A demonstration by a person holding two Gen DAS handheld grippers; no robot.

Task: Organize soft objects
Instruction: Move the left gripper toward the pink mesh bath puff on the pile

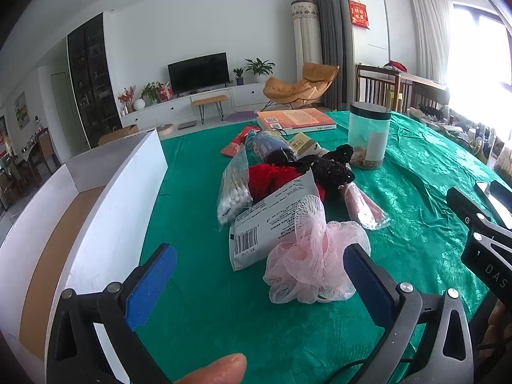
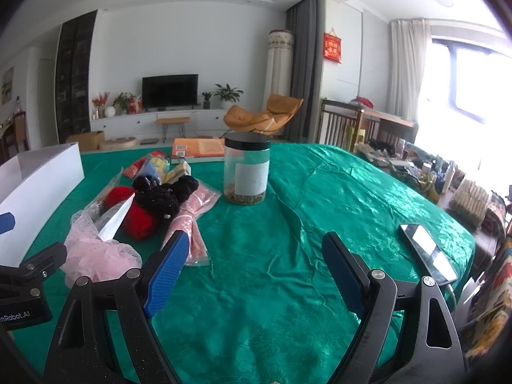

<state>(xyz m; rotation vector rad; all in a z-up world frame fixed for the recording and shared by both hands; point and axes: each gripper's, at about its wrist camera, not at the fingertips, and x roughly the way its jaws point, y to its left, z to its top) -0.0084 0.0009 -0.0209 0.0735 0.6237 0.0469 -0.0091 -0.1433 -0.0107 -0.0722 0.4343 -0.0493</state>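
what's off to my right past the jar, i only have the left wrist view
Observer: A phone lies flat on the green tablecloth, near the table's right edge.
Operator: is the right gripper holding anything
Observer: No, the right gripper is open over bare cloth.
Operator: anything hidden behind the pink mesh pouf
Observer: The pink packet beside the pink mesh pouf runs further back, under the black knit piece.

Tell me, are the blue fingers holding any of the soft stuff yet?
No. The left gripper and right gripper are both open, holding nothing; the pink bath pouf lies unheld.
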